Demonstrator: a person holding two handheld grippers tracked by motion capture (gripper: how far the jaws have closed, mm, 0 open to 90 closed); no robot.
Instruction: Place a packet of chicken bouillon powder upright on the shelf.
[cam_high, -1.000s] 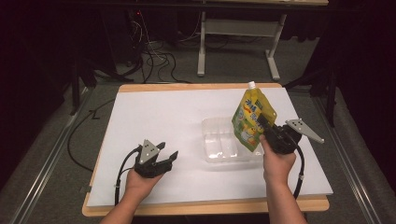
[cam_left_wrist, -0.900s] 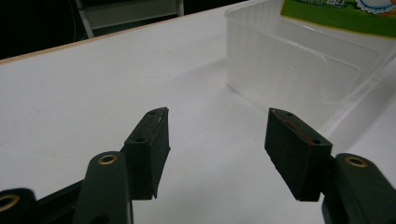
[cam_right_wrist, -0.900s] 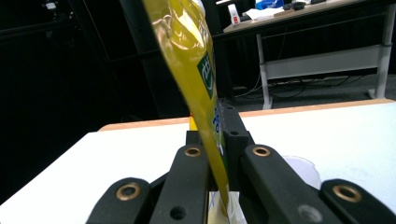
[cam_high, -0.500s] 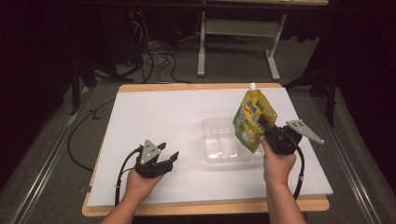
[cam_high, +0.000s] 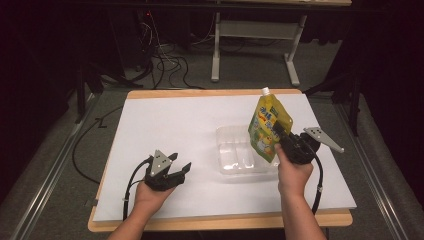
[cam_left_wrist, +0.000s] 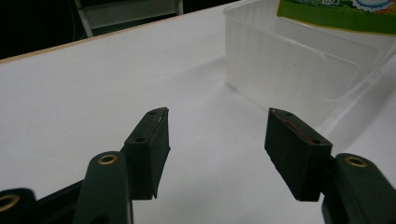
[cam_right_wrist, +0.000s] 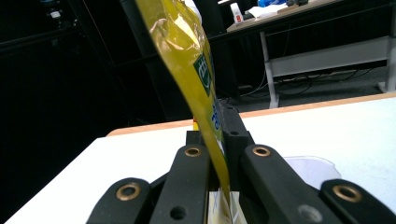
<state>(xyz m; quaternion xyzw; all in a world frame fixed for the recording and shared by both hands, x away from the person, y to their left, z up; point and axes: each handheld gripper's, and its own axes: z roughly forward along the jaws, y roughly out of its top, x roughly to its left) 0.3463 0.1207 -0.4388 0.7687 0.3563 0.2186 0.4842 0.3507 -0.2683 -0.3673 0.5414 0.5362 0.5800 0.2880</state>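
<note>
- Change since a second ago: practically none. The pouch (cam_high: 269, 127) hangs in the same spot over the container (cam_high: 240, 156), and both hands rest where they were. Judged a pause mid-transfer, not a lowering in progress.
- Meaning for the work: placing the pouch in the container appears to be the step in hand; the drop and release look not yet done.
- Right gripper (cam_high: 281, 138): one. Jaws closed tight on the pouch, pinching its lower side edge; in the right gripper view the yellow film (cam_right_wrist: 196, 79) rises from between them.
- Left gripper (cam_high: 172, 170): one. Jaws apart with nothing between them, resting low on the white sheet (cam_high: 165, 125), well apart from the container; the left gripper view shows the bare gap and the container wall (cam_left_wrist: 280, 60) ahead.
- Pouch: one. Yellow-green spouted drink pouch, upright with a slight tilt, white cap uppermost, held above the container's right end and clear of its floor.
- Container: one. Clear plastic, shallow, rectangular, empty as far as can be seen, right of the desk's centre.
- Desk (cam_high: 210, 220): one, wooden edge showing round one white sheet.
- Hands: two, one per gripper.
</note>
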